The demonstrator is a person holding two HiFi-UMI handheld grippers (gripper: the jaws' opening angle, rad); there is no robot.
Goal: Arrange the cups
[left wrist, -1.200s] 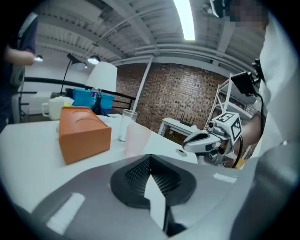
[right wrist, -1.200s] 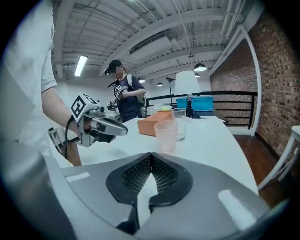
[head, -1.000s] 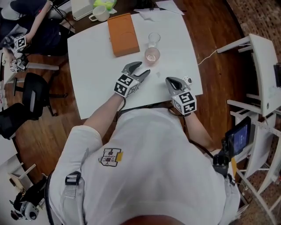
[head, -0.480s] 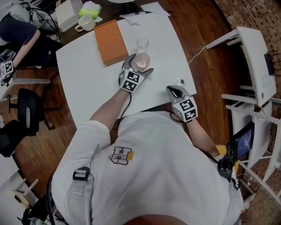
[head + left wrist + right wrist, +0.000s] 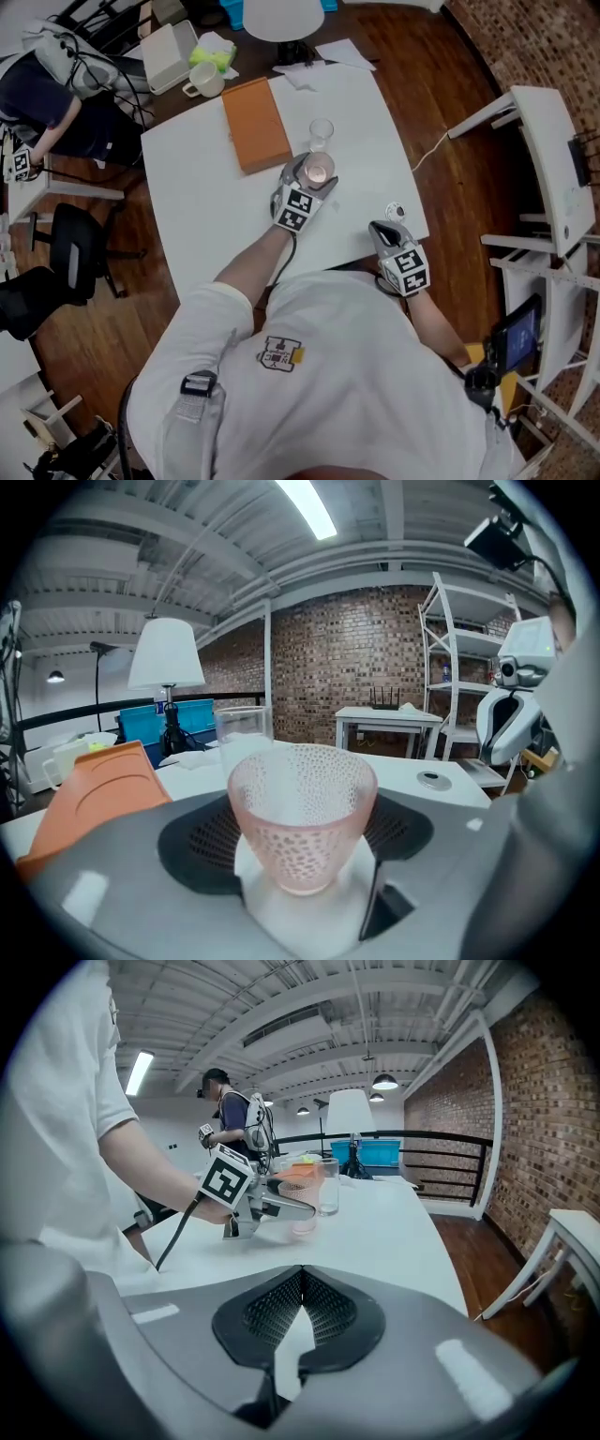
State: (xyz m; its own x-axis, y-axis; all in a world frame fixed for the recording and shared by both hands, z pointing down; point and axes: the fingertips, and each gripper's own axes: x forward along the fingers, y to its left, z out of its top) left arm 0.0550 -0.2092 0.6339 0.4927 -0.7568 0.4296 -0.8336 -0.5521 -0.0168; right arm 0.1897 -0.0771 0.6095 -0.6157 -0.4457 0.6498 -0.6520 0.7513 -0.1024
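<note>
A pink dimpled cup stands on the white table, just nearer than a clear glass. My left gripper reaches in from the near side. Its jaws have just been closing with the pink cup between them, and the pads now sit against the cup's sides. My right gripper hovers at the table's near right edge, shut and empty. In the right gripper view the pink cup and the clear glass show beyond it.
An orange board lies left of the glass. A white mug and a white box sit beyond the table's far left. A small round object lies near the right gripper. White shelving stands to the right, a black chair to the left.
My left gripper has moved forward to the pink cup, and its jaws now sit around it. The right gripper has shifted a little along the near edge, still shut.
</note>
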